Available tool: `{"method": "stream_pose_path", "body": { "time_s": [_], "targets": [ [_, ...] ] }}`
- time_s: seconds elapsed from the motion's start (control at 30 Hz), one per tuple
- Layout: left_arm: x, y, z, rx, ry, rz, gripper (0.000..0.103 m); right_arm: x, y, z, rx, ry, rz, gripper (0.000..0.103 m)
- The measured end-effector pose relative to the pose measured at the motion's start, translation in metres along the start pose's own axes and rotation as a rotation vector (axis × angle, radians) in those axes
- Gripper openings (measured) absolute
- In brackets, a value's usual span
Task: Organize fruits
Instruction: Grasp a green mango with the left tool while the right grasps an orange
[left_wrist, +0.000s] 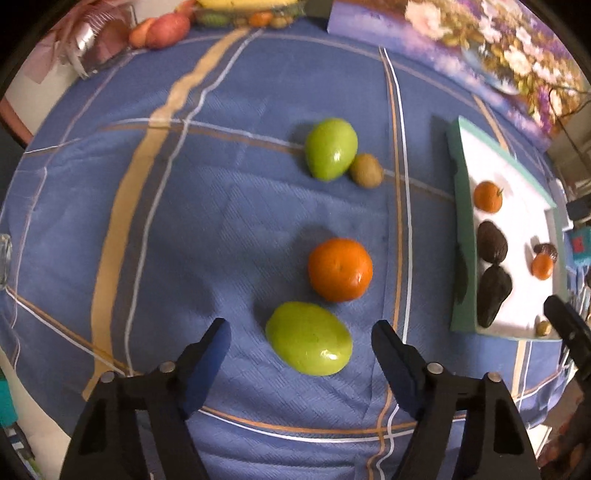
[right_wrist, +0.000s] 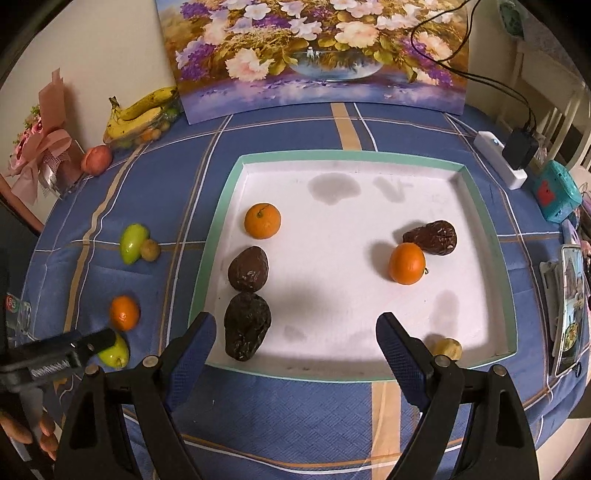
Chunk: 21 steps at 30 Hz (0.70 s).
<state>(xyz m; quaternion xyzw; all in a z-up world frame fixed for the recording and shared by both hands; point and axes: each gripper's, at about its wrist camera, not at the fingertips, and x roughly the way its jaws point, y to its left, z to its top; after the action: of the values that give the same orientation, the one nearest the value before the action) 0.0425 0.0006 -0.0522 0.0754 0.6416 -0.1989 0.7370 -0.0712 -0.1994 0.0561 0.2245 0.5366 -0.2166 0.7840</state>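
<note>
Left hand-held gripper (left_wrist: 301, 336) spread around green fruit (left_wrist: 308, 338), not pinching yet. Right hand-held gripper (right_wrist: 295, 332) spread, empty, above tray's near edge (right_wrist: 295, 374); fruit goes there.

Lighting is warm and overhead. Soft shadows fall on the white tray (right_wrist: 369, 192). Glare marks the green fruit (left_wrist: 308, 338). Fisheye edges bend and darken; left view slightly blurred.

flower painting (right_wrist: 317, 55) at back | wrapped bouquet (right_wrist: 40, 155) left | phone (right_wrist: 570, 306) right | teal box (right_wrist: 557, 192)
</note>
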Motion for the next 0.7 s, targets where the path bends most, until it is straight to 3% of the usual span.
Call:
{"method": "stream_pose_path", "body": {
  "time_s": [0.3,0.57,0.7],
  "targets": [
    [0.016,-0.001,-0.001,0.009,0.039,-0.025,0.054,0.004,-0.002,-0.001,0.005,0.017,0.004,0.089],
    [0.018,-0.002,-0.001,0.009,0.037,-0.032,0.053,0.006,-0.002,-0.001,0.001,0.024,-0.002,0.089],
    [0.004,0.006,0.001,-0.010,0.000,-0.030,0.053,0.008,-0.001,-0.001,-0.003,0.027,-0.004,0.089]
  ]
}}
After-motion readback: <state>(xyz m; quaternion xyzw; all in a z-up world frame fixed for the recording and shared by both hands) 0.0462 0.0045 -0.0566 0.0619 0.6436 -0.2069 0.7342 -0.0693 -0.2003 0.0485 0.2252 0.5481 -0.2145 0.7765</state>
